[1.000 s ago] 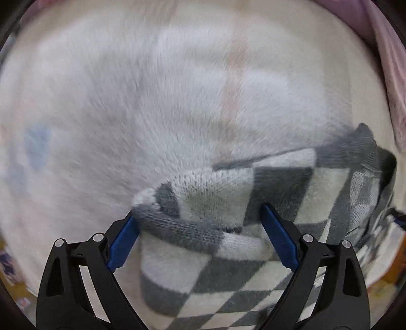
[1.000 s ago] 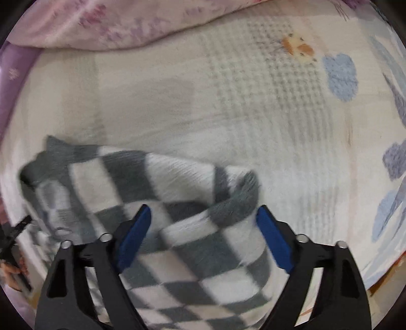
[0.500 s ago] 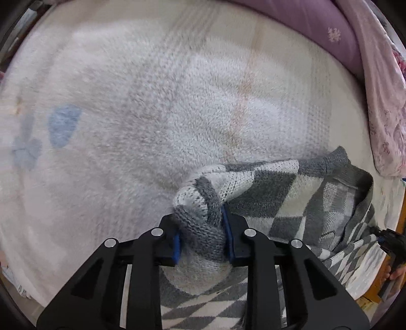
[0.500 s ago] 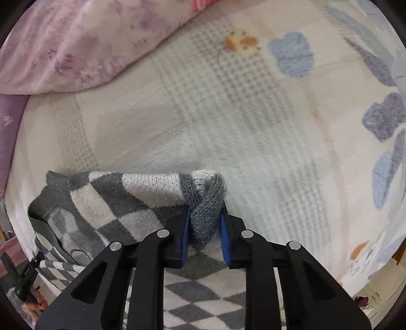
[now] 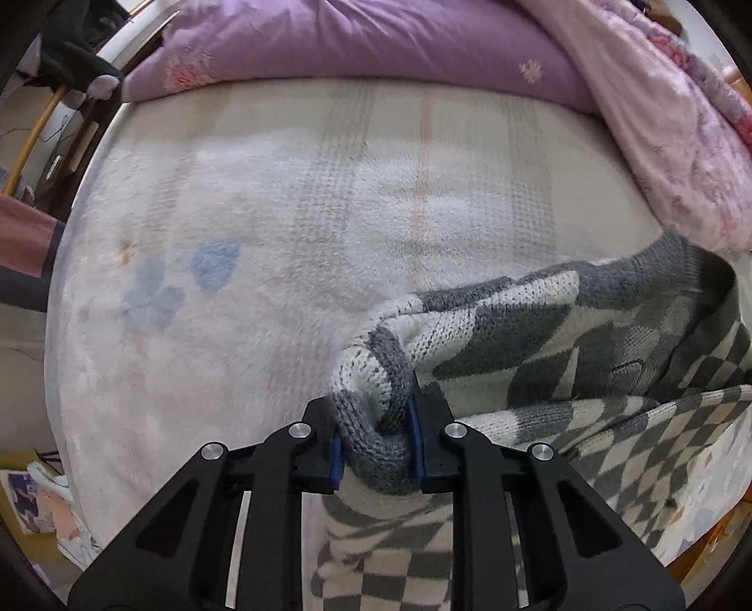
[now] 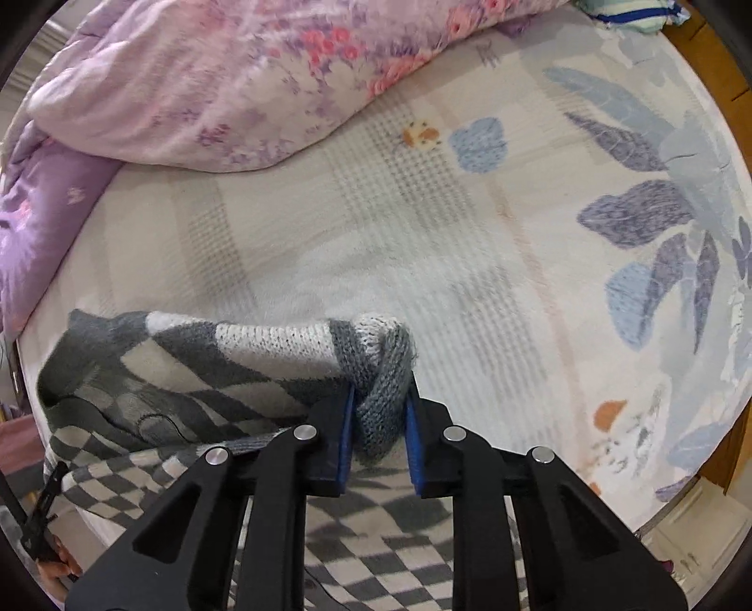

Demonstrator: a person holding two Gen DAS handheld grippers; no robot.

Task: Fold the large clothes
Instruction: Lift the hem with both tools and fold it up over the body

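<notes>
Both claws have a proper bite on the sweater here. The left gripper (image 5: 376, 446) has just been closing and its blue pads (image 5: 334, 453) are now squeezing a bunched grey-and-white corner of the checkered knit sweater (image 5: 540, 338), with the fabric wadded up thick between the jaws. Same deal on the other side: the right gripper (image 6: 378, 437) has just been closing too, and it is clamped on a grey ribbed edge of the sweater (image 6: 225, 357), knit bulging out above the pads. The top edge of the sweater runs between the two pinched corners and the rest of it drapes down below the claws, small checks underneath and bigger diamonds on top. It all hangs over a fluffy white blanket (image 5: 263, 263) with faded blue flower prints, which covers the bed. A purple pillow (image 5: 376, 42) sits along the far edge in the left view, and a pink floral comforter (image 6: 244, 80) is heaped up next to it, well apart from the sweater.
</notes>
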